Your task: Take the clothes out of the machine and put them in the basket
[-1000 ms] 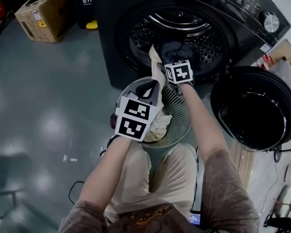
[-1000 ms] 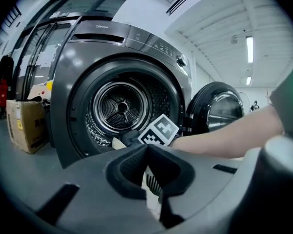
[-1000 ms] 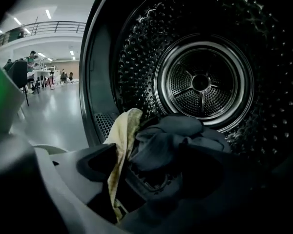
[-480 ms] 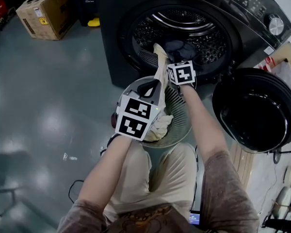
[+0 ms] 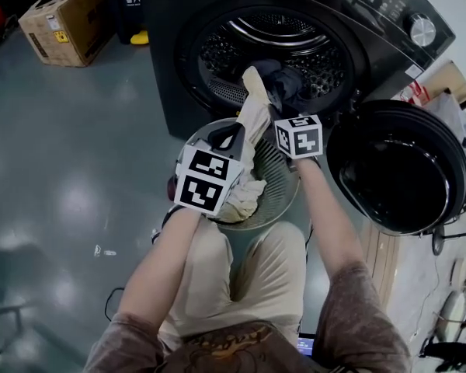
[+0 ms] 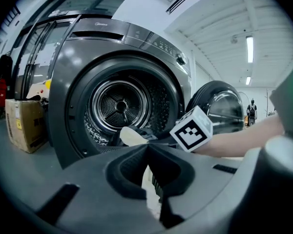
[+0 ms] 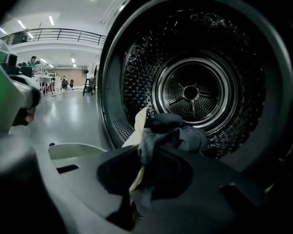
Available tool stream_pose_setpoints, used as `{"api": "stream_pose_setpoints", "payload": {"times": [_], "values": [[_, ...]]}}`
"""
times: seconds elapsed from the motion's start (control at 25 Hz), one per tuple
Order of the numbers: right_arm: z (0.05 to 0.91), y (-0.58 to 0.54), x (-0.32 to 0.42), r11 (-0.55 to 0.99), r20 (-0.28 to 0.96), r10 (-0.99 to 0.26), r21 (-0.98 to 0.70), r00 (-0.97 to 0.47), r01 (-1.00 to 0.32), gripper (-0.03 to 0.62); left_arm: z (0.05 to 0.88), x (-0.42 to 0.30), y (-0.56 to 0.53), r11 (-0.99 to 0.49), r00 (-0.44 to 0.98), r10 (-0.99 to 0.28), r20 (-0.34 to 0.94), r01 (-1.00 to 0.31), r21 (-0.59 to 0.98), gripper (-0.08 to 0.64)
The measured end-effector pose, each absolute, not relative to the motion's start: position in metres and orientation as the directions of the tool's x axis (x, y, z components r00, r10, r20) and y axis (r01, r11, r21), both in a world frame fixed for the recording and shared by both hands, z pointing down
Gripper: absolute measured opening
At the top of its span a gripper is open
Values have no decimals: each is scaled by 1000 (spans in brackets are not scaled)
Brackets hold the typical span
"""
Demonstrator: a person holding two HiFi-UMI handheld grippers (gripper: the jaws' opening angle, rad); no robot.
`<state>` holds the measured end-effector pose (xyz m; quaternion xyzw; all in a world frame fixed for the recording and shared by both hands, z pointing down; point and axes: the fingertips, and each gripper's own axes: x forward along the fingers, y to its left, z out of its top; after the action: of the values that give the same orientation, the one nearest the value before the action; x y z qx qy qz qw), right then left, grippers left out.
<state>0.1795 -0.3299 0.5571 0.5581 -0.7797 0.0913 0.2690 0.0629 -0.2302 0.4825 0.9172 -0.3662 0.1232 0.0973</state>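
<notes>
The dark washing machine [image 5: 179, 92] stands with its drum [image 5: 276, 49] open. A dark blue-grey cloth [image 5: 286, 80] lies at the drum's mouth. My right gripper [image 5: 286, 103] is just outside the drum, and its jaws are closing with that cloth [image 7: 158, 133] bunched between them. A cream cloth [image 5: 252, 111] stretches from the drum's lip down into the grey mesh basket [image 5: 283, 181] in front of the machine. My left gripper [image 5: 234, 137] is over the basket's near side and is shut on the cream cloth [image 6: 149, 182].
The machine's round door [image 5: 396, 165] hangs open to the right of the basket. A cardboard box [image 5: 58, 22] stands on the grey floor at the far left. The person's knees are right behind the basket.
My right gripper has shut on the dark cloth and pulled back from the drum towards the basket, rising a little. The left gripper has kept still with the cream cloth.
</notes>
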Motion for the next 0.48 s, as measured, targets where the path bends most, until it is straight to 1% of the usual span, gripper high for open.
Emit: {"api": "stream_pose_setpoints", "payload": {"times": [0.48], "values": [[527, -222, 164, 399, 468, -825, 81, -318, -914, 48, 477, 75, -224, -730, 706, -647, 287, -683, 33, 6]]}}
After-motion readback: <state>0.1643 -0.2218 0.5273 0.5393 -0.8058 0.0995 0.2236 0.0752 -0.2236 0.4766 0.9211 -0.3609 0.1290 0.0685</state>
